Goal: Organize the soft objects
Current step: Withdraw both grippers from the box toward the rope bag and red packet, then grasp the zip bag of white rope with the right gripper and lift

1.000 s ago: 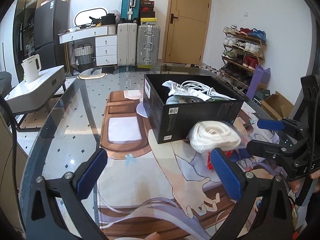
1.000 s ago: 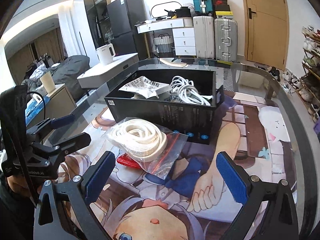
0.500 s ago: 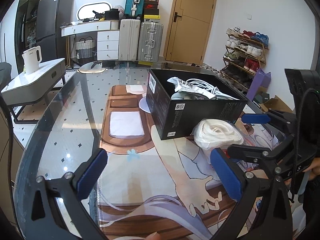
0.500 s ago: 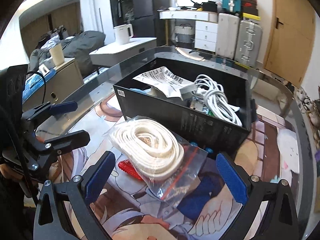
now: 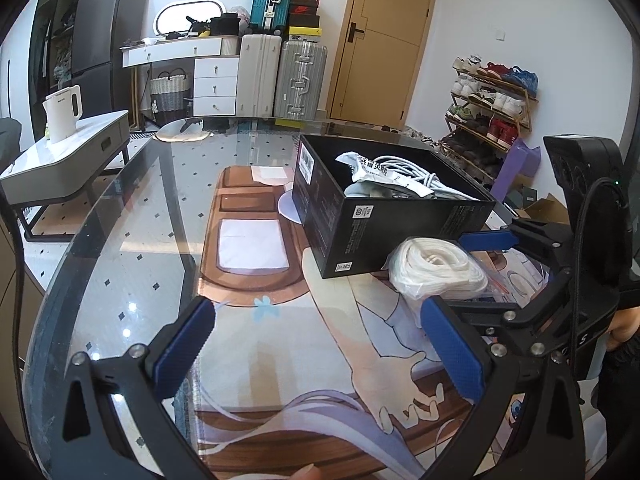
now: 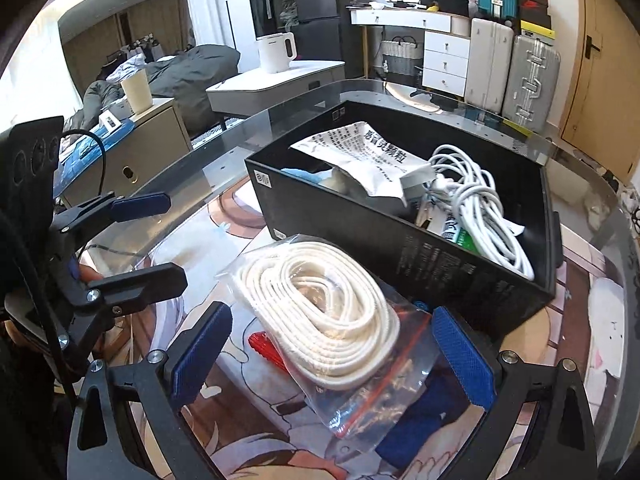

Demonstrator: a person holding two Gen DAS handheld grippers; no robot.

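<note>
Right gripper [image 6: 330, 354]: jaws spread wide, straddling the near end of the bagged rope coil [image 6: 320, 316], holding nothing. Coil: white, oval, in a clear zip bag; long axis runs from the near right toward the far left, lying on the printed mat [image 5: 280, 344] against the black box [image 6: 420, 248]. Left gripper [image 5: 316, 354]: jaws wide apart, empty, over the mat near the table's [image 5: 120, 248] near edge. Box: holds white cable [image 6: 472, 200] and a printed packet [image 6: 364, 152].

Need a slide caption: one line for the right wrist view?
Open right claw straddles a bagged coil of white rope lying in front of the black box; nothing gripped.
</note>
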